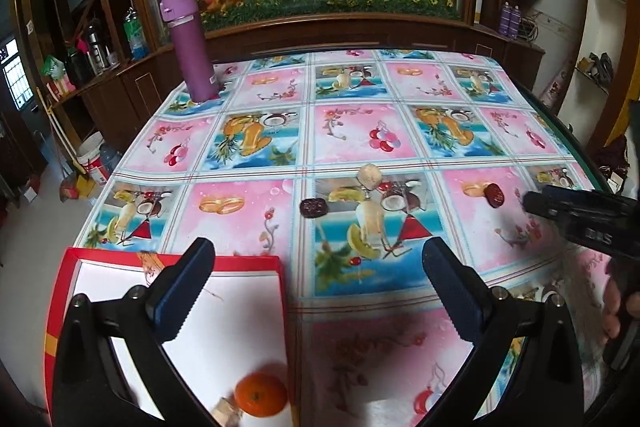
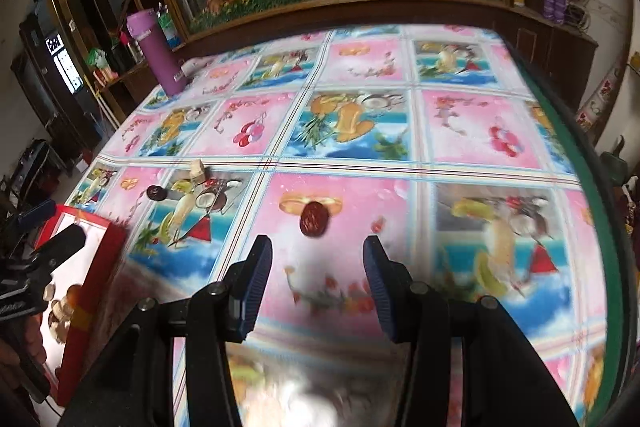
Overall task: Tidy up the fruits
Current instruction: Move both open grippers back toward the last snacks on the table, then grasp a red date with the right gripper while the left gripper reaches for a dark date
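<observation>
Right tool (image 2: 318,277) open partway, nothing between its two blue pads, hanging over the table (image 2: 460,131) with its bright fruit-picture cloth. Red date (image 2: 314,219) lying flat on the cloth just ahead of that tool, a tiny bit to the left of the middle of the gap, not touching either pad. Long way of the date running mostly away from the tool, tipped a little to one side, so the narrow way sits across the gap: a good fit for a pinch, probably. Right tool clearly the nearer one for this date. Left tool (image 1: 320,291) open wide and empty too, hanging above the edge of the red box (image 1: 280,307) with the white floor. Orange (image 1: 261,395) already in the box, with some pale bits beside it. Dark date (image 1: 314,207) and a pale lumpy piece (image 1: 370,177) further out on the cloth, ahead of the left tool, well apart from it. Purple bottle (image 1: 192,47) standing far off at the back corner. Likely next: right tool down and forward over the red date, then closed on it.
</observation>
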### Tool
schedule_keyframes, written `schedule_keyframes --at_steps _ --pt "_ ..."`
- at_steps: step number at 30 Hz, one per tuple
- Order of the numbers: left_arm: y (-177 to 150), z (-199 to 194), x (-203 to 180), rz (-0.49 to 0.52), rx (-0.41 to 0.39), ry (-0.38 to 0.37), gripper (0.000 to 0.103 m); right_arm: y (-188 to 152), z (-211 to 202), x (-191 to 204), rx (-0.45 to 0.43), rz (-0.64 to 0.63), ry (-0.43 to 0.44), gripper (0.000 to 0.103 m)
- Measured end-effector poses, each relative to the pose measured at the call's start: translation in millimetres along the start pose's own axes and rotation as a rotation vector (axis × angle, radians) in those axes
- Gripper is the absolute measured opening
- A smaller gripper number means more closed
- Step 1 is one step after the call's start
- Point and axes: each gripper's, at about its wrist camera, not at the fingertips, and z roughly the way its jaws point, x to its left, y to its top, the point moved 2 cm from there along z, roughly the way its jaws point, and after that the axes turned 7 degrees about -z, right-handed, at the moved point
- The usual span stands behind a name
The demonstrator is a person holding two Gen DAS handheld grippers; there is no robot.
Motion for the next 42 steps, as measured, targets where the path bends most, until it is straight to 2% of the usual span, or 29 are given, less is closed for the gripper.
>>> schedule_keyframes --at_steps 2,6,10,15,19,24,26,28,31,35,39,42 --pt "-2.7 2.0 1.9 0.012 0.01 0.001 0.103 6.1 15.9 1.5 0.021 0.004 -0.001 0.046" --pt "-6.9 1.1 6.4 0.06 0.012 0.018 0.103 11.3 38.0 4.2 0.051 0.013 -0.017 0.03" --pt "4.7 5.9 8.1 0.054 -0.006 0.027 0.103 7.7 41.5 1.1 0.04 0.008 -0.032 0.018" --pt "24.0 33.7 -14.2 0.067 0.001 0.024 0.103 7.6 40.3 -5.7 0.024 0.022 0.012 0.018" --pt "39.5 70.4 -41.1 0.085 0.03 0.021 0.103 9.5 41.3 -11.1 0.026 0.046 0.055 0.018" --pt "50.5 109.8 -59.0 0.125 0.049 0.061 0.102 8.9 41.0 -18.3 0.037 0.082 0.098 0.018" --pt "51.4 120.4 -59.8 0.125 0.076 0.071 0.098 8.9 41.0 -20.6 0.041 0.098 0.109 0.018" --pt "51.1 129.7 -59.4 0.093 0.106 0.058 0.088 9.0 41.1 -22.3 0.044 0.109 0.117 0.018" --pt "46.6 137.5 -61.7 0.087 0.125 0.057 0.082 9.1 40.9 -23.0 0.047 0.117 0.121 0.018" --pt "39.8 145.1 -59.7 0.047 0.143 0.011 0.071 9.4 40.8 -22.8 0.048 0.119 0.123 0.018" --pt "41.5 147.7 -55.6 -0.003 0.155 -0.048 0.052 9.2 40.9 -22.9 0.048 0.121 0.124 0.018" --pt "38.6 143.0 -64.1 0.031 0.146 -0.06 0.032 9.6 40.9 -22.5 0.048 0.122 0.124 0.018"
